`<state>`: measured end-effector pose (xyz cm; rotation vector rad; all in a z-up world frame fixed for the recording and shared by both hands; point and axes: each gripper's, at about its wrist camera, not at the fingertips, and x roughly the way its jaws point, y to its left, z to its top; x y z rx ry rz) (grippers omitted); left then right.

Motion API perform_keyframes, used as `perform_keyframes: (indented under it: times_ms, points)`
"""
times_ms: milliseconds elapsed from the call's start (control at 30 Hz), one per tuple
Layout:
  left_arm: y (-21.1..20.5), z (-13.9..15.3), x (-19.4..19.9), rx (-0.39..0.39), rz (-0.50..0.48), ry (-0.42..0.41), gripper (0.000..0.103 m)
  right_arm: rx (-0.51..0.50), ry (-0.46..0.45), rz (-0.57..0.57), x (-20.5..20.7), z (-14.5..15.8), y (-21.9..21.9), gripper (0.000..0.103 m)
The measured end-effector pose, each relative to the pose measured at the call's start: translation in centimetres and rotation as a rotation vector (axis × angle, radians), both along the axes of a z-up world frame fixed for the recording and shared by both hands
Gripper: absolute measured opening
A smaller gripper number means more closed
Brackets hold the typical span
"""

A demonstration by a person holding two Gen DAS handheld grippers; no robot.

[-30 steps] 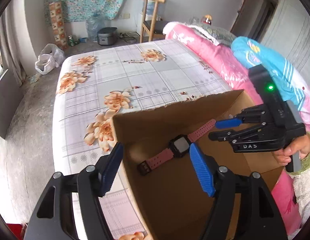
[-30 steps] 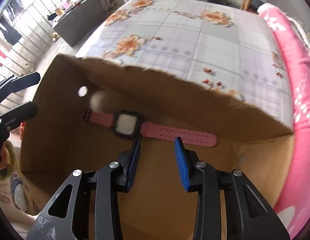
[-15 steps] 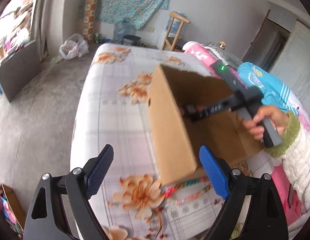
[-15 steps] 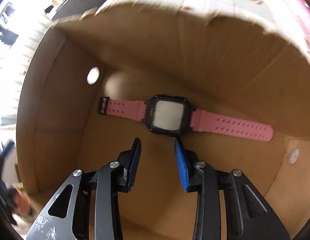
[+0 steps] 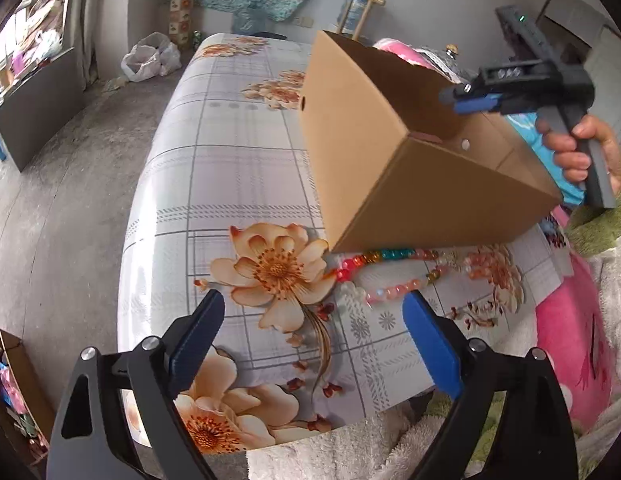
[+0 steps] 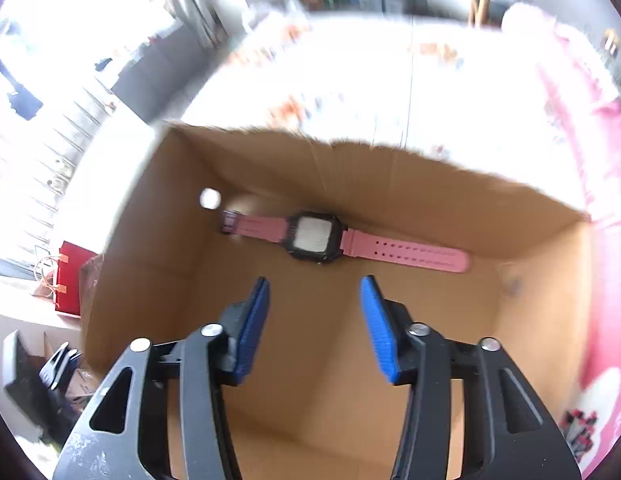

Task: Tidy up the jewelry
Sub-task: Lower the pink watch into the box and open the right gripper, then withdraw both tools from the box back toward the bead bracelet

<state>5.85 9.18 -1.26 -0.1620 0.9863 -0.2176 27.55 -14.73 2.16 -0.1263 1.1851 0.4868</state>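
Nearest in the left wrist view, the left gripper (image 5: 310, 344) hangs above a floral plastic tablecloth (image 5: 214, 184), its blue fingers spread wide and holding nothing. Just beyond its fingertips lies a string of multicoloured translucent beads (image 5: 390, 270), partly tucked under the near corner of an open brown cardboard box (image 5: 390, 168). The gripper seems placed there to collect the beads next.

Farther right, a hand holds the right gripper (image 5: 470, 102) over the box's open top. In its own view, the right gripper (image 6: 314, 316) has its blue fingers moderately apart and empty, aimed down into the box. On the box floor, against the far wall, a pink-strapped watch with a black square case (image 6: 314, 237) lies flat, likely just deposited there. Beyond the box the tablecloth stretches away.
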Motion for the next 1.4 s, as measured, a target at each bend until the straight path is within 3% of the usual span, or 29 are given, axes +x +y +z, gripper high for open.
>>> perform_keyframes:
  times_ms: [133,267,367,500,567,667,867,1100,1200,1300,1400]
  points:
    - [-2.2,-1.2,-0.4,0.040,-0.069,0.024,0.091,0.088,-0.157,0.011,-7.0,4.5,-3.5,0.073]
    - [-3.9,-2.4,-0.3,0.060,-0.094,0.061,0.091,0.103,-0.242,-0.026,-13.6,4.8,-5.4,0.084]
    - [-4.6,-3.0,-0.1,0.102,-0.095,0.079,0.091,0.025,-0.251,-0.116,-17.1,2.5,-6.9,0.088]
    - [-5.7,-3.7,0.1,0.191,-0.102,0.093,0.096,-0.136,-0.156,-0.247,-19.9,-1.7,-7.4,0.088]
    - [-6.0,-3.9,0.1,0.230,-0.108,0.098,0.097,-0.179,-0.114,-0.271,-20.6,-3.8,-6.9,0.089]
    - [-6.5,-4.2,-0.3,0.282,-0.118,0.077,0.098,-0.229,-0.125,-0.285,-21.2,-4.0,-6.0,0.095]
    - [-6.1,-4.4,0.1,0.261,-0.107,0.116,0.098,-0.313,-0.298,-0.280,-22.8,-2.7,-4.1,0.095]
    - [-5.9,-4.3,0.2,0.260,-0.114,0.083,0.099,-0.200,-0.530,-0.193,-25.1,-2.0,-2.7,0.095]
    - [-5.9,-4.3,-0.1,0.262,-0.131,0.075,0.099,-0.240,-0.509,-0.185,-24.3,-2.8,-1.7,0.095]
    - [-5.3,-3.6,0.0,0.280,-0.094,0.051,0.099,-0.136,-0.466,-0.201,-23.8,-2.7,-2.0,0.095]
    - [-4.2,-2.2,0.4,0.216,-0.052,-0.013,0.099,-0.069,-0.410,-0.207,-23.2,-2.8,-2.2,0.093]
